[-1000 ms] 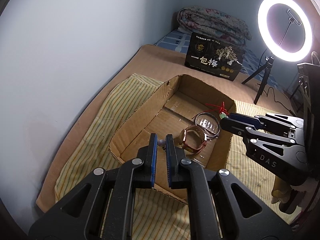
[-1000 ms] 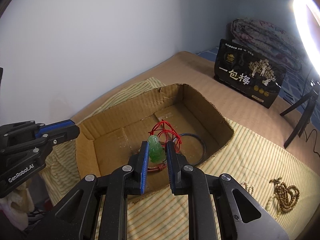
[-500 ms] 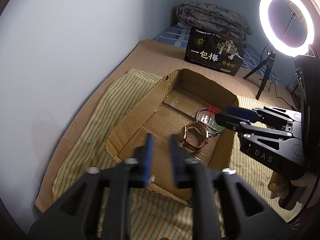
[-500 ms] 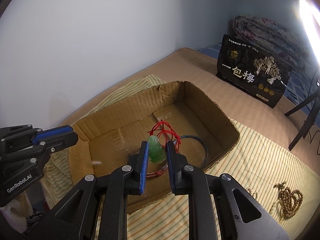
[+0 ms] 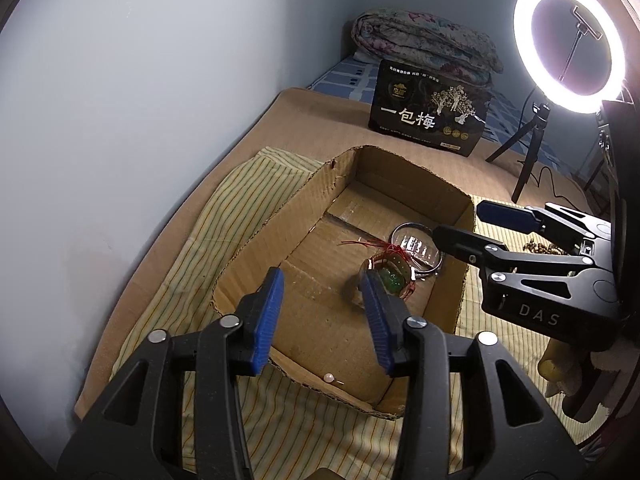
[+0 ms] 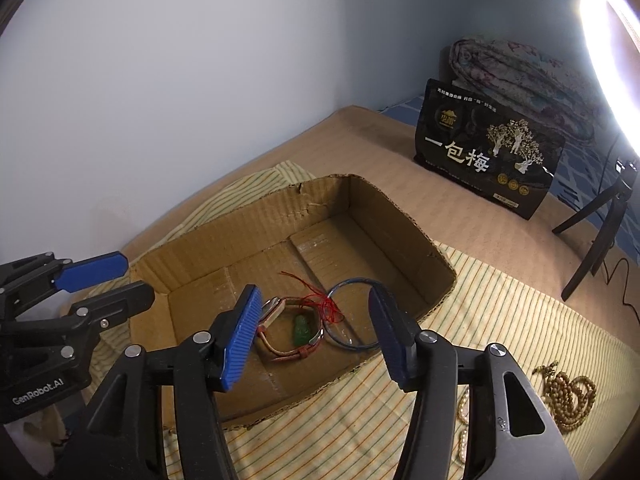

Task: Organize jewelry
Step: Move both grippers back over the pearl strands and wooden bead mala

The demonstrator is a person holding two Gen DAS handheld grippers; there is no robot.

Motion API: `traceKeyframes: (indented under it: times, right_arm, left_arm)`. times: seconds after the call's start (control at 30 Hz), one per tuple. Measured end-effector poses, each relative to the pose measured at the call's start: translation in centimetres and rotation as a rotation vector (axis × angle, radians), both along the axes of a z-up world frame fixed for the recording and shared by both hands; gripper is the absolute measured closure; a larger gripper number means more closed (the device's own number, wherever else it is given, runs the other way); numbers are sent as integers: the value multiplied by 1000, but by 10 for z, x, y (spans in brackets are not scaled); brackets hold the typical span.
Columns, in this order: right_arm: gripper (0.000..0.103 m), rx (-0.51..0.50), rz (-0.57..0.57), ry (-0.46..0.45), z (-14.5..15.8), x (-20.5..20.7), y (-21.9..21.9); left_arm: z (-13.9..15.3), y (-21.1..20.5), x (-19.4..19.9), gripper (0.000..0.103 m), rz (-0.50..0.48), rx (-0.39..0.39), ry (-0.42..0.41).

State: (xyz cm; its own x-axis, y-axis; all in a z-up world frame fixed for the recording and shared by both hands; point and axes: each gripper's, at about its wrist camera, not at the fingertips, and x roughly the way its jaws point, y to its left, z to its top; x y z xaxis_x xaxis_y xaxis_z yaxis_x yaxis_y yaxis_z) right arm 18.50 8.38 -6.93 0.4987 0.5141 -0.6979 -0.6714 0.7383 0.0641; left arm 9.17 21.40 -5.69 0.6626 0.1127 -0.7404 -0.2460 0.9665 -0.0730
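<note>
An open cardboard box lies on a striped cloth. Inside it are a brown-strapped watch, a green pendant on a red cord resting on the watch, and a round bangle. A small pearl stud lies by the near wall. My left gripper hovers over the box's near-left part, jaws opening, with nothing between them. My right gripper hangs above the pendant, jaws opening and empty.
On the striped cloth right of the box lie brown prayer beads and a pale bead strand. A black gift box stands behind, with a folded quilt beyond it. A ring light on a tripod stands at the right.
The left gripper opened and let go of the small pearl, which fell into the box. The right gripper opened and dropped the green pendant onto the watch.
</note>
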Motion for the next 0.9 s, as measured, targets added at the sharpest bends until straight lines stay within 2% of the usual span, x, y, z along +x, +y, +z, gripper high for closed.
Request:
traceKeyframes:
  times: [0.1, 0.27, 0.33, 0.4, 0.53, 0.63, 0.9]
  right_arm:
    - [39, -1, -13, -8, 2, 0, -2]
    - [36, 1, -34, -18, 6, 0, -8]
    - [33, -2, -46, -22, 8, 0, -11]
    - [30, -3, -57, -29, 10, -1, -14]
    - [29, 3, -80, -41, 17, -1, -26]
    - [23, 9, -105, -51, 21, -1, -38]
    - [23, 6, -155, -58, 29, 3, -72]
  left_arm:
    - [2, -2, 0, 53, -1, 5, -12]
    - [6, -8, 1, 52, -8, 10, -19]
    - [8, -13, 2, 44, -14, 16, -24]
    - [11, -18, 3, 42, -22, 25, -35]
    - [14, -29, 4, 41, -41, 42, -41]
    - [17, -36, 5, 41, -52, 42, -45]
    - [27, -59, 8, 41, -83, 41, -68]
